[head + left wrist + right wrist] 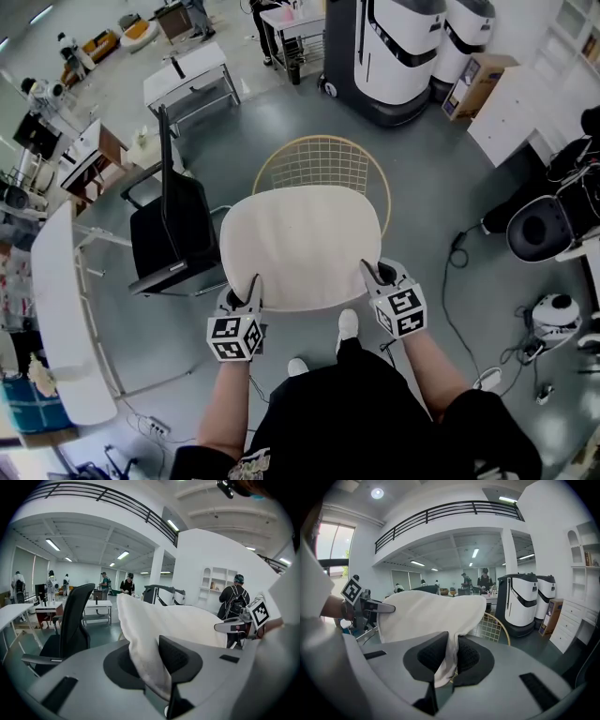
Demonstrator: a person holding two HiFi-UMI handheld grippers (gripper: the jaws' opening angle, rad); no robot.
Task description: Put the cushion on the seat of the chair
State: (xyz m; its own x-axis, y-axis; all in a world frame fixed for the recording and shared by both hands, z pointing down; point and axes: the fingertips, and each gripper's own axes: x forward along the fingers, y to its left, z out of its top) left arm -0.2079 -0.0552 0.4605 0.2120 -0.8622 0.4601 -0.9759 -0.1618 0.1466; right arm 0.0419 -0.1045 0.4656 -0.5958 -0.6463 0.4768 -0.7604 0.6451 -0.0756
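Note:
A cream seat cushion point(302, 246) hangs flat in the air, held by both grippers at its near corners. My left gripper point(251, 289) is shut on the near left edge of the cushion point(150, 653). My right gripper point(373, 274) is shut on the near right edge of the cushion point(447, 660). Beyond and below the cushion stands the gold wire chair point(323, 164), its mesh back showing past the cushion's far edge; the cushion hides its seat. The wire chair point(497, 627) also shows in the right gripper view.
A black office chair point(173, 225) stands close on the left, with a white table point(61, 319) further left. White and black machines point(398, 52) stand at the back. A white cabinet point(511, 112), a black stool point(544, 230) and cables lie to the right. People stand in the far background.

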